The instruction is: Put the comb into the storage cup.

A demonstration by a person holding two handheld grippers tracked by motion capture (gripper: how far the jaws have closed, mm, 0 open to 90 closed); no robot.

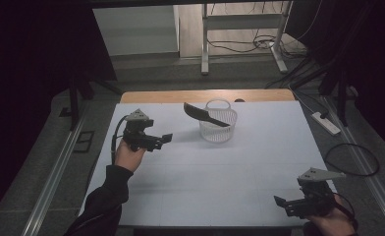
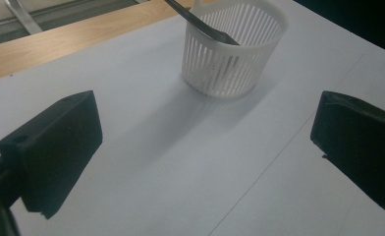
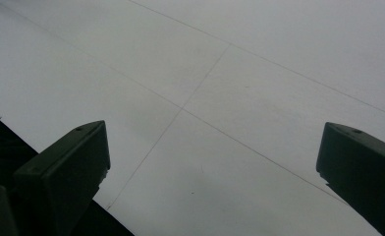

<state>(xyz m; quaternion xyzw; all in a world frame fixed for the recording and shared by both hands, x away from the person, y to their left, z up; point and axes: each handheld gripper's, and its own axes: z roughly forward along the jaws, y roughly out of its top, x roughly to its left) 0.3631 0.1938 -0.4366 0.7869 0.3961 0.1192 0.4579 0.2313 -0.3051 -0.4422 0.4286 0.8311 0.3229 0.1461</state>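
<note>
A small white slotted basket [image 1: 218, 125] stands on the white table top [image 1: 205, 172] near its far edge. A black spatula-like utensil [image 1: 203, 114] rests in it, its wide end sticking out up and to the left. My left gripper [image 1: 162, 140] hovers left of the basket, open and holding nothing. In the left gripper view the basket [image 2: 230, 49] with the black utensil [image 2: 200, 24] lies ahead between the wide-apart jaws. My right gripper [image 1: 285, 204] is at the front right corner, open, over bare table [image 3: 205, 98].
A strip of wooden table edge [image 1: 205, 95] runs behind the white top. Cables [image 1: 352, 160] and a power strip [image 1: 325, 123] lie on the floor at the right. Metal desk legs [image 1: 205, 44] stand behind the table. Dark curtains hang at both sides.
</note>
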